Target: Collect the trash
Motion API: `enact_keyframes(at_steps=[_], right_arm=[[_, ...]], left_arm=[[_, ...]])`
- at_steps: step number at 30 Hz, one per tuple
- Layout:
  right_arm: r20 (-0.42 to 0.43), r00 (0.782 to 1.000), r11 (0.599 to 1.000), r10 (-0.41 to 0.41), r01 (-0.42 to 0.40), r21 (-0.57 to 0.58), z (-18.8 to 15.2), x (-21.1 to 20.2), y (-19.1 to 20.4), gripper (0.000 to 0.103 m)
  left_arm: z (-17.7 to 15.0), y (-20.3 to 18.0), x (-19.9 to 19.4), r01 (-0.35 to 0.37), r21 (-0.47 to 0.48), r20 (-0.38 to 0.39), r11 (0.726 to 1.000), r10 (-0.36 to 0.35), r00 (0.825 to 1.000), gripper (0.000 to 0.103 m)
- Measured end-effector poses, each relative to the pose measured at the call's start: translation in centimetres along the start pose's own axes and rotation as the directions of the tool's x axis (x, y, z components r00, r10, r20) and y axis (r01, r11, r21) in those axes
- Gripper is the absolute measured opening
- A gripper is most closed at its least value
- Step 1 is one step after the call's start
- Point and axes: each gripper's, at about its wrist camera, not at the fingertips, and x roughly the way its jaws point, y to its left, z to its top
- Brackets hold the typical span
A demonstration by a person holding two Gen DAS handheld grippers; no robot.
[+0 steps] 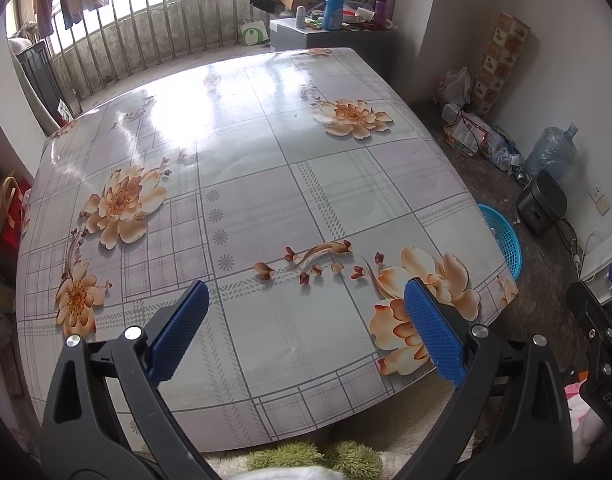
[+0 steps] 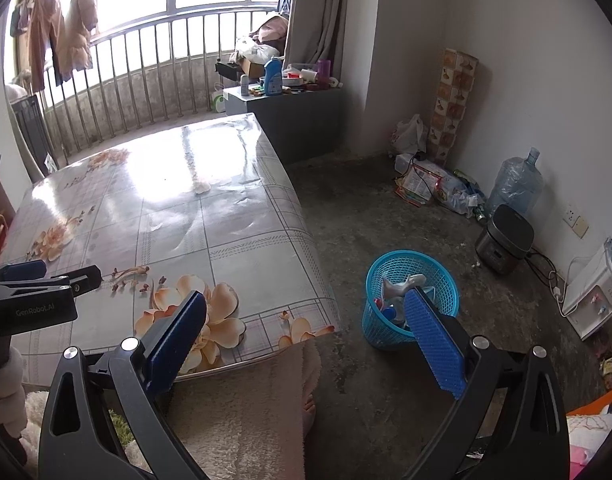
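Observation:
A blue mesh trash basket [image 2: 413,276] stands on the floor right of the table and holds several pieces of trash, among them a grey crumpled wrapper [image 2: 397,284]. Its rim shows past the table edge in the left wrist view [image 1: 503,240]. My right gripper [image 2: 306,308] is open and empty, above the floor between the table corner and the basket. My left gripper [image 1: 307,296] is open and empty over the near part of the floral tablecloth table [image 1: 266,160]. No loose trash shows on the table.
The left gripper shows at the left edge of the right wrist view [image 2: 42,284]. A rice cooker [image 2: 505,240], a water jug [image 2: 515,186] and a pile of bags [image 2: 429,184] sit by the right wall. A cluttered grey cabinet [image 2: 290,108] stands behind the table.

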Motion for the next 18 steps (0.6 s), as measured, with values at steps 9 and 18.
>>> enact_keyframes(at_steps=[9, 18], right_arm=[[0.000, 1.000, 1.000, 0.000, 0.000, 0.001, 0.01, -0.02, -0.06, 0.096], [0.000, 1.000, 1.000, 0.001, -0.001, 0.002, 0.01, 0.00, -0.16, 0.096]], left_arm=[[-0.11, 0.06, 0.08, -0.003, -0.001, 0.000, 1.000, 0.003, 1.000, 0.094], [-0.14, 0.07, 0.10, -0.006, -0.002, 0.000, 1.000, 0.006, 1.000, 0.094]])
